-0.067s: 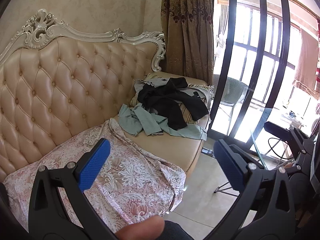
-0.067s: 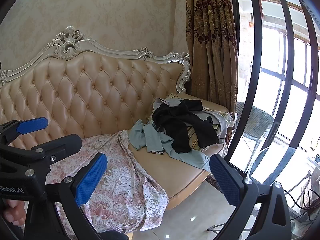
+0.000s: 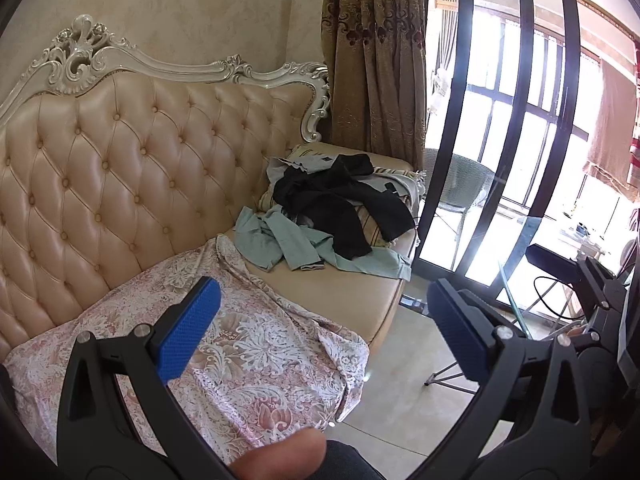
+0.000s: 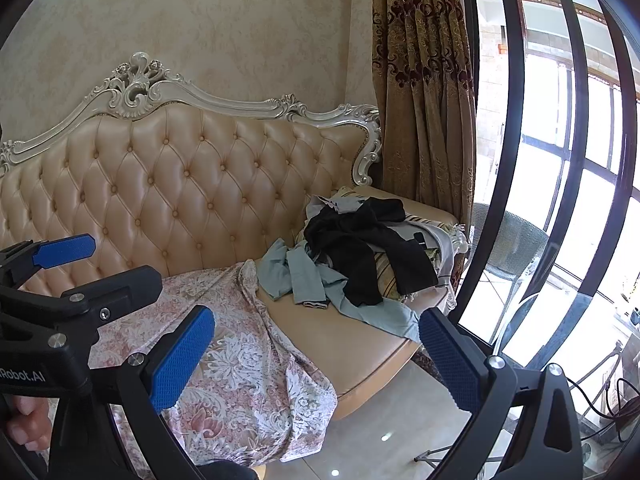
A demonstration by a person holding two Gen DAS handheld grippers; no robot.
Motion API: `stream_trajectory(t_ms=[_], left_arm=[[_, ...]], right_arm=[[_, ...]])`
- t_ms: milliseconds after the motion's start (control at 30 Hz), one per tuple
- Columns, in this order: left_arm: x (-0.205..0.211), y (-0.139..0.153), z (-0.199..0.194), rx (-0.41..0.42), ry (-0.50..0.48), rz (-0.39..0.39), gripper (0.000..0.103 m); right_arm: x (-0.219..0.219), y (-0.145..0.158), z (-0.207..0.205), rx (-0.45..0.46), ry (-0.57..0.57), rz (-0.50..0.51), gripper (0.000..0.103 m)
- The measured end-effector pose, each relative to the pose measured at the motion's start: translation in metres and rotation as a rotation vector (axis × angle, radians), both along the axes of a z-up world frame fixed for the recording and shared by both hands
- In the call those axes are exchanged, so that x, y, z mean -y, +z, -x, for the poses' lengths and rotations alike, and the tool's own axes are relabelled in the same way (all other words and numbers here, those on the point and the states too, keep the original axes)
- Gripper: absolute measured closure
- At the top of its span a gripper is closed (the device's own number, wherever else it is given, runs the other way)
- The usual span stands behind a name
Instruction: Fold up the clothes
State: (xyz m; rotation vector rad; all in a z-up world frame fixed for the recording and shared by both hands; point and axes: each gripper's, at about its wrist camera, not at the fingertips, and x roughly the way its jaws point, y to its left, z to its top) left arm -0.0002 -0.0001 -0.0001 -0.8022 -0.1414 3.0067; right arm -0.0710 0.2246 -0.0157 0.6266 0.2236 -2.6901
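A sofa (image 3: 132,184) is carrying a floral sheet (image 3: 256,344) along its front edge and piled clothes (image 3: 332,212) at its right end. Both tongs, left (image 3: 324,332) and right (image 4: 316,360), are hanging released, gripping nothing.

Sofa with cloth cover and clothes heap.
Tufted beige sofa (image 3: 120,184): floral sheet (image 3: 256,344) draped over near seat and front edge; pile of clothes (image 3: 336,216) at far end, black garment (image 4: 360,248) on top of pale green one (image 4: 296,276).
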Motion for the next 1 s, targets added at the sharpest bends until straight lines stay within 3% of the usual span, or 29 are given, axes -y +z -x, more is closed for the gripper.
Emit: stream_trajectory(t_ms=[1000], left_arm=[[-0.0005, -0.0001, 0.0006, 0.006, -0.001, -0.015, 0.000]], right_arm=[[0.0012, -0.0055, -0.0024, 0.006, 0.003, -0.006, 0.000]])
